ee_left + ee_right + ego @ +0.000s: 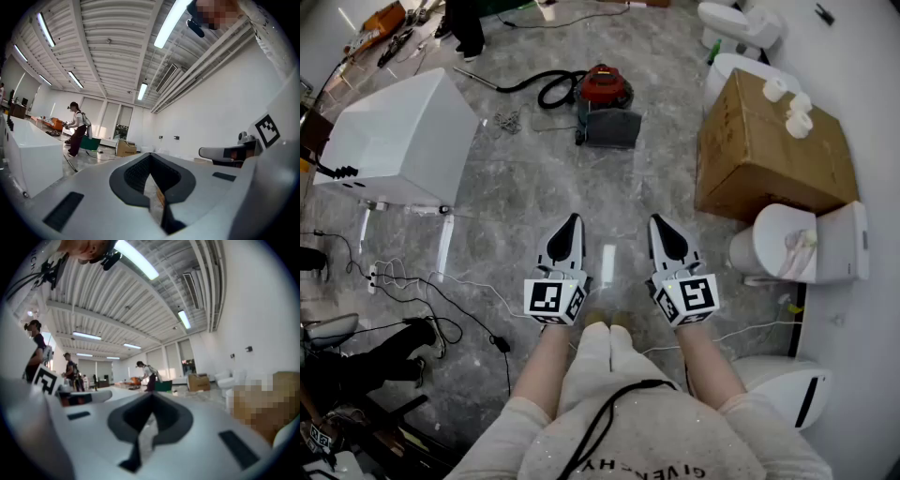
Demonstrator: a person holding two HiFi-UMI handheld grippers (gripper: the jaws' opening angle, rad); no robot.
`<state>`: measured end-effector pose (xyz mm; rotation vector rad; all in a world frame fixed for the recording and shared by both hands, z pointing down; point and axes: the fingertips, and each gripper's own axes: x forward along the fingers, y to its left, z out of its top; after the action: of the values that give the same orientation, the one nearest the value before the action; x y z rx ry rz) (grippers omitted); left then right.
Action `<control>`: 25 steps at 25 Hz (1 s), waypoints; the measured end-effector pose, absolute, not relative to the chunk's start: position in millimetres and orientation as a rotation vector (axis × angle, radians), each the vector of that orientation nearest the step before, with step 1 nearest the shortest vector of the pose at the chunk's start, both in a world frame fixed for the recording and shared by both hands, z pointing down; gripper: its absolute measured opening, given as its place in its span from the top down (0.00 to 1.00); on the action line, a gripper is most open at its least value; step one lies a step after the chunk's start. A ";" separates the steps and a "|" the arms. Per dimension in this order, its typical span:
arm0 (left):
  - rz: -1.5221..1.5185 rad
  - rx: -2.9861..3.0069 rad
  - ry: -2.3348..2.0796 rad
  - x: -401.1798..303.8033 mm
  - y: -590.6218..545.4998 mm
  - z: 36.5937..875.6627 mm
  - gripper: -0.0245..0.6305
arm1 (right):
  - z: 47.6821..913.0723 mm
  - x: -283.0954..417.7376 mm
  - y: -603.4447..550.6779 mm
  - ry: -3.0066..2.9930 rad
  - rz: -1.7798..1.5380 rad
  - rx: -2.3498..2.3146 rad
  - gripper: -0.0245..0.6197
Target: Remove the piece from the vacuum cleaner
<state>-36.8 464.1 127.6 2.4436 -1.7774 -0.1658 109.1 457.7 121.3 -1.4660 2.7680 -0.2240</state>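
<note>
Trailing left (looped): vacuum cleaner hose (542, 91)

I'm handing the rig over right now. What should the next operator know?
Left gripper: shut, empty, held level over the grey marble floor.
Right gripper: shut, empty, level beside it.
Red canister vacuum cleaner with its black hose lies on the floor well ahead, out of reach of both grippers. A dark grey rectangular part, probably the piece to remove, sits against its near side.
Done: nothing, the vacuum is untouched.
Left: walk up, open a gripper, grip the piece and pull it off.
</note>
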 end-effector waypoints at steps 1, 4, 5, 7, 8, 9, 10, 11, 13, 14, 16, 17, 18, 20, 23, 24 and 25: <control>-0.162 2.453 -1.766 -33.4 464.0 127.1 0.93 | 120.4 109.8 457.5 2.770 -0.222 -1.464 0.94; -0.136 2.466 -1.756 -25.8 464.5 129.1 0.93 | 119.4 112.0 457.9 2.778 -0.209 -1.454 0.94; -0.127 2.466 -1.754 -23.8 465.1 131.2 0.93 | 119.8 112.5 458.5 2.782 -0.204 -1.449 0.94; -0.113 2.468 -1.735 -19.2 465.6 136.5 0.93 | 120.9 112.9 459.6 2.788 -0.198 -1.439 0.94; -0.110 2.469 -1.719 -16.7 465.2 139.1 0.93 | 121.4 112.7 459.7 2.793 -0.197 -1.435 0.94; -0.109 2.471 -1.702 -14.2 464.5 141.4 0.93 | 122.1 112.3 459.4 2.798 -0.197 -1.431 0.94; -0.110 2.475 -1.688 -11.9 463.4 143.3 0.93 | 123.0 112.0 458.6 2.804 -0.198 -1.429 0.94; -0.108 2.480 -1.676 -9.6 462.1 145.1 0.93 | 124.0 111.7 457.5 2.809 -0.199 -1.427 0.94; -0.099 2.487 -1.655 -4.7 458.2 148.2 0.93 | 125.4 111.8 454.9 2.816 -0.205 -1.419 0.94; -0.096 2.489 -1.643 -2.0 455.3 149.2 0.93 | 125.7 112.0 453.0 2.818 -0.208 -1.413 0.94; -0.094 2.496 -1.621 2.3 447.4 150.3 0.93 | 126.5 112.3 447.2 2.822 -0.210 -1.404 0.94; -0.096 2.499 -1.615 3.5 442.8 150.7 0.93 | 127.2 112.3 443.3 2.824 -0.210 -1.403 0.94; -0.098 2.499 -1.615 3.5 438.0 151.0 0.93 | 128.2 112.0 438.9 2.825 -0.211 -1.404 0.94; -0.100 2.492 -1.626 0.3 427.5 152.7 0.93 | 130.3 109.9 429.8 2.828 -0.216 -1.405 0.94; -0.088 2.482 -1.638 -6.9 408.0 157.4 0.93 | 134.3 102.9 414.1 2.841 -0.225 -1.399 0.94; -0.088 2.480 -1.640 -9.6 400.7 158.1 0.93 | 135.5 99.9 407.7 2.847 -0.224 -1.398 0.94; -0.088 2.482 -1.643 -12.5 393.3 158.0 0.93 | 136.5 96.7 400.9 2.852 -0.222 -1.398 0.94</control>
<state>-12.5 393.3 158.0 2.4817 -1.6430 -0.0875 96.7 400.9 136.5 -1.3978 2.8516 -0.2217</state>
